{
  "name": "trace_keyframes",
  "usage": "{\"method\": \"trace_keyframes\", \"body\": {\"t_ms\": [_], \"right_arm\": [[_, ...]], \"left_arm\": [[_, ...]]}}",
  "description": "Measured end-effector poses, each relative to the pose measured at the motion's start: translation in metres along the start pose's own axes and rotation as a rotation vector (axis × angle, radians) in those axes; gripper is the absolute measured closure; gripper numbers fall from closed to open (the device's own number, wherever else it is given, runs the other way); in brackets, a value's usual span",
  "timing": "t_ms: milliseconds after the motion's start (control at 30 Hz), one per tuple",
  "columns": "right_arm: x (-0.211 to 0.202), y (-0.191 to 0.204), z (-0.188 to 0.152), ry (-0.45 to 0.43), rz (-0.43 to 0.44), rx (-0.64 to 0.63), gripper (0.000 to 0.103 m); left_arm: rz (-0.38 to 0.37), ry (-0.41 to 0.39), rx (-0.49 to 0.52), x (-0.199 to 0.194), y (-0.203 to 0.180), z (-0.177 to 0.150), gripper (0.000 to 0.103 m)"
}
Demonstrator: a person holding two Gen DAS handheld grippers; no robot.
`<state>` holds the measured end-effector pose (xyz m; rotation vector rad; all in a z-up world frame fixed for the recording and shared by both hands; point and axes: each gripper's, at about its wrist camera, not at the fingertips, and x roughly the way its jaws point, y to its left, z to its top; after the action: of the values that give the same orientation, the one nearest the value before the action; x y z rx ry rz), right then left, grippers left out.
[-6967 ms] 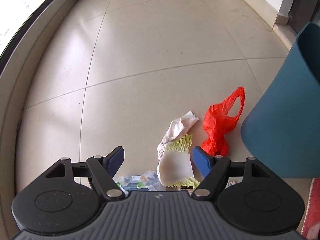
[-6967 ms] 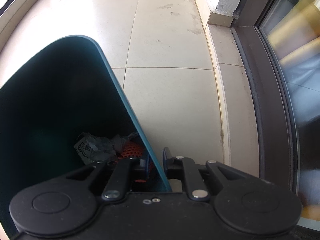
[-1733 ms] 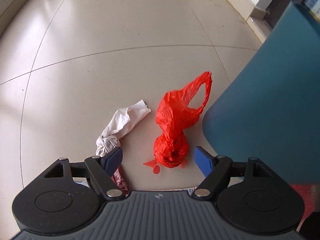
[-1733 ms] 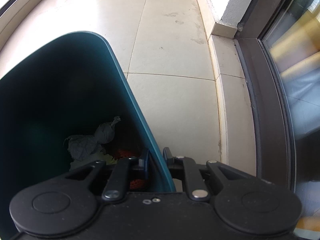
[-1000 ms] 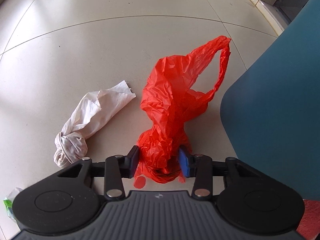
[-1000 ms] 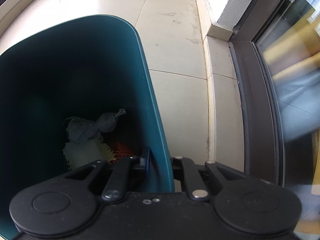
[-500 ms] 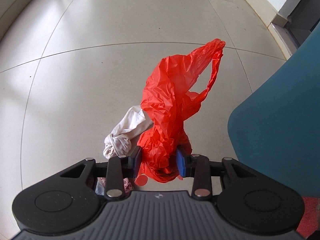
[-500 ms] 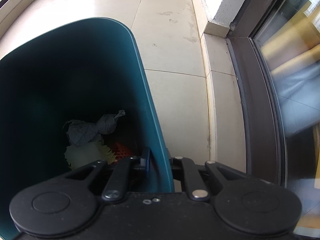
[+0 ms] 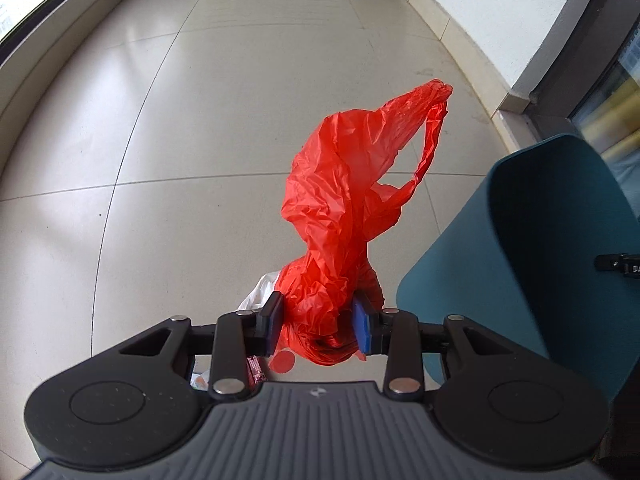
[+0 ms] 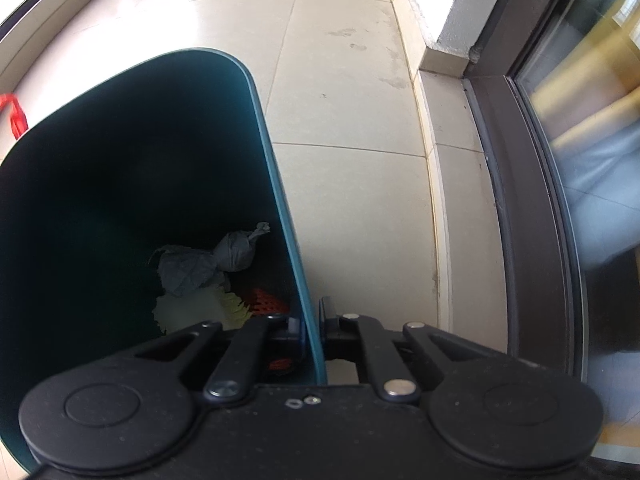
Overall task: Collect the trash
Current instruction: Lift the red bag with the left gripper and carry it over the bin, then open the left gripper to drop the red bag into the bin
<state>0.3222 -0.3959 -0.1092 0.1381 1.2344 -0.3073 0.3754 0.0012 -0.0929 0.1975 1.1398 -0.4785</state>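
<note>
My left gripper (image 9: 318, 322) is shut on a crumpled red plastic bag (image 9: 348, 208) and holds it above the floor, just left of the teal trash bin (image 9: 472, 264). A white crumpled paper (image 9: 256, 294) lies on the floor, mostly hidden behind the bag. My right gripper (image 10: 314, 330) is shut on the bin's rim (image 10: 280, 184), one finger inside and one outside. The bin is tilted and holds a grey wad (image 10: 236, 252), a pale leafy piece (image 10: 196, 312) and something red (image 10: 266, 300). A tip of the red bag (image 10: 14, 116) shows at the left edge.
Beige tiled floor (image 9: 224, 120) stretches ahead. A window sill (image 9: 52, 36) runs along the left, a white wall (image 9: 504, 12) and a dark door frame (image 10: 520, 160) along the right. A small printed wrapper (image 9: 256, 372) lies under my left gripper.
My left gripper closed on the red bag and lifted it off the floor, up toward the bin's mouth. The right gripper kept its hold on the bin rim.
</note>
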Motion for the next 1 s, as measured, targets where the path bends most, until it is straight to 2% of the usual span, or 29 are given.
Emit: {"method": "trace_keyframes", "body": {"t_ms": [167,267,433,500,633,800,1000], "right_arm": [[-0.001,0.001,0.003,-0.007,0.002,0.004,0.098],[-0.002,-0.001,0.006,-0.012,0.009,0.017,0.098],[-0.004,0.002,0.006,-0.019,0.009,-0.004,0.098],[-0.003,0.001,0.006,-0.016,0.01,0.0,0.098],[0.0,-0.001,0.007,-0.009,0.012,0.01,0.098],[0.003,0.001,0.008,-0.003,-0.001,0.004,0.097],[0.007,-0.001,0.008,0.01,-0.006,0.012,0.097]], "left_arm": [[-0.043,-0.058,0.024,-0.044,-0.018,0.017,0.069],[-0.101,-0.07,0.056,-0.062,-0.033,0.028,0.068],[-0.204,-0.02,0.134,-0.059,-0.069,0.026,0.068],[-0.216,0.035,0.167,-0.043,-0.09,0.021,0.068],[-0.189,0.14,0.221,-0.004,-0.131,0.011,0.068],[-0.131,0.206,0.274,0.041,-0.169,0.006,0.068],[-0.139,0.283,0.31,0.065,-0.195,0.004,0.068]]}}
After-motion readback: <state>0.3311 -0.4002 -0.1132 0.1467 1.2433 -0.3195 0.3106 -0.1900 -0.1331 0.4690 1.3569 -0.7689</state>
